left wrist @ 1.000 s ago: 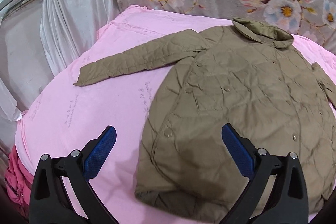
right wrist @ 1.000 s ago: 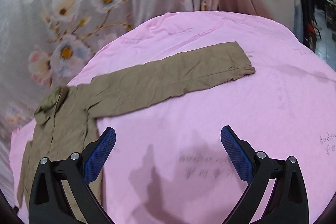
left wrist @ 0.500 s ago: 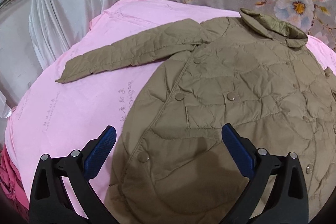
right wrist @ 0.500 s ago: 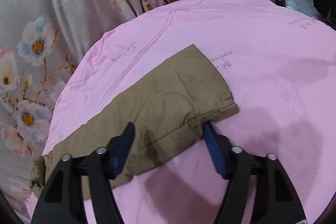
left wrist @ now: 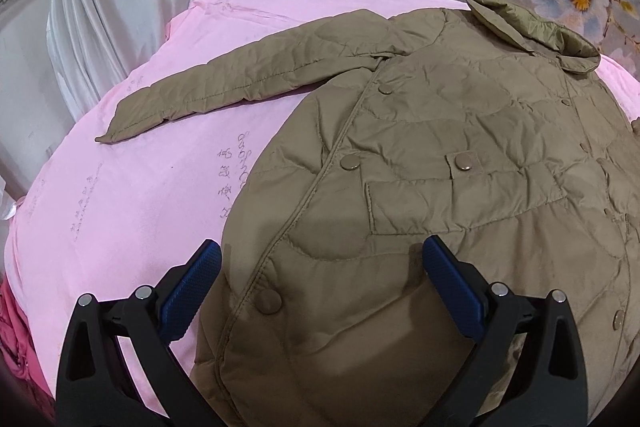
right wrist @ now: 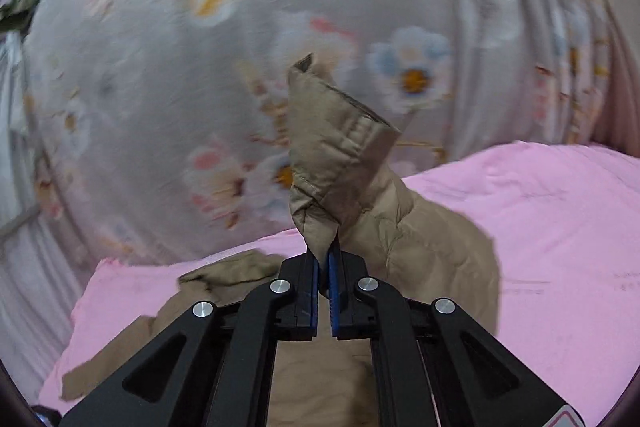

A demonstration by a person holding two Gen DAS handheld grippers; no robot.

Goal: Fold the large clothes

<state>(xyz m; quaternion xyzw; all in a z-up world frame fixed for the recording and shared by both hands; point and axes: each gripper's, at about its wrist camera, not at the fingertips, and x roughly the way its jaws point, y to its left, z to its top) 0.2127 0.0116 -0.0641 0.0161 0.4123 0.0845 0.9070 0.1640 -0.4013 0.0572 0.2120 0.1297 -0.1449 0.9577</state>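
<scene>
right claw [right wrist: 324, 263] — now clamped on jacket cuff [right wrist: 340, 147], lifted mid-frame off pink bed [right wrist: 560, 207] | left claw [left wrist: 320, 287] wide, lower frame over jacket [left wrist: 440, 167] hem | sleeve fold begun

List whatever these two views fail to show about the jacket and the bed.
- Jacket hem and right edge, left wrist view: cut off by the frame and covered by the left gripper.
- Sleeve held up by the right gripper, right wrist view: how much fabric sits between the jaws is hidden.
- Floral curtain, right wrist view: motion-blurred.
- Writing on pink sheet: too small to read.
</scene>
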